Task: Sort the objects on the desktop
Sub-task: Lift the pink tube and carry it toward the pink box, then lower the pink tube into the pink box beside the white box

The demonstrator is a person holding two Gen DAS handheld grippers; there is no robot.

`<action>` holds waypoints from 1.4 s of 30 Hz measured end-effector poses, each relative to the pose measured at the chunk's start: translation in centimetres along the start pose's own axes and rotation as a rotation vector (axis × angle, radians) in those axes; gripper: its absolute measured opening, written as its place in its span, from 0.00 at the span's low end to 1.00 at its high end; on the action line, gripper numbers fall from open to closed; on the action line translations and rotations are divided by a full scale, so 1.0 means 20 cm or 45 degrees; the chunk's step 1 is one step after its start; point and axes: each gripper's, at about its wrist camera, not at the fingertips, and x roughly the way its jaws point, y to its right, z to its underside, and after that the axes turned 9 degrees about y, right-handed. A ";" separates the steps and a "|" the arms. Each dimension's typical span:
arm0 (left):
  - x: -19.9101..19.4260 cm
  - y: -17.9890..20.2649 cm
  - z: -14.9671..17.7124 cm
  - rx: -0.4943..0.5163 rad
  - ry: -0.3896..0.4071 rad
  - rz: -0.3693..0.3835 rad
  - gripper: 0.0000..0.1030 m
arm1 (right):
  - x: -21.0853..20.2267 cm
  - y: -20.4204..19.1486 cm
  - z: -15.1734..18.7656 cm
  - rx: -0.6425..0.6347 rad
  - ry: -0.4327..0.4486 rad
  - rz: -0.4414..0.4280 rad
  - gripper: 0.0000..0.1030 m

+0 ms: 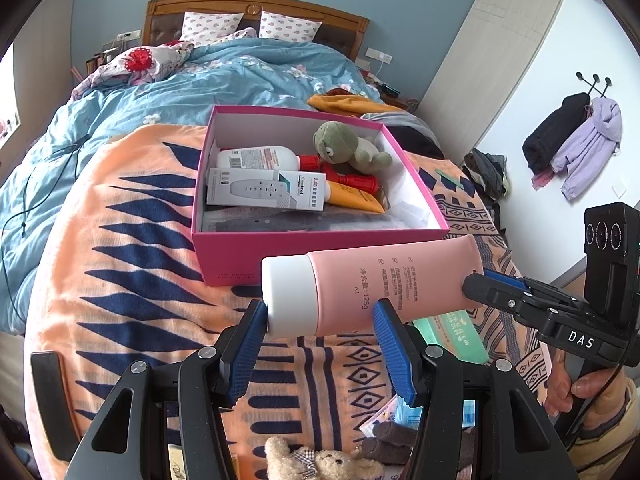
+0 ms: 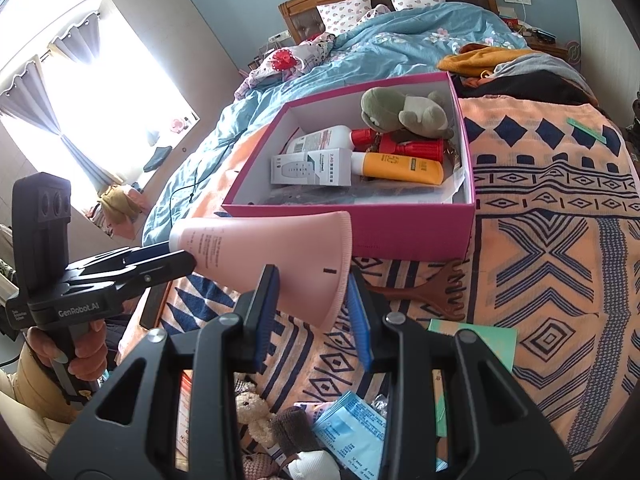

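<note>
While above the bed's [image 1: 248, 68] orange blanket [image 1: 132, 288], left jaws and right jaws clenched on pink tube [image 1: 392, 280]; pink box [image 1: 232, 256] beyond.

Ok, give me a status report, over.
Right tool clamped on the pink tube, flat end. Left tool straddles the cap end, grip unclear. Pink box open, just beyond.

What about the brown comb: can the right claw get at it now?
Probably not yet: the right claw is shut on the pink tube, though the brown comb lies uncovered close by.
</note>
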 end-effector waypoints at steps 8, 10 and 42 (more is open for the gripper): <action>0.00 0.00 -0.03 0.003 0.019 0.000 0.54 | 0.00 0.00 -0.04 -0.009 0.017 0.001 0.35; 0.00 0.00 -0.04 0.004 0.023 0.000 0.54 | 0.00 0.00 -0.05 -0.013 0.021 0.001 0.35; 0.03 -0.02 -0.14 0.021 0.065 -0.010 0.55 | 0.05 0.00 -0.14 -0.040 0.041 0.010 0.35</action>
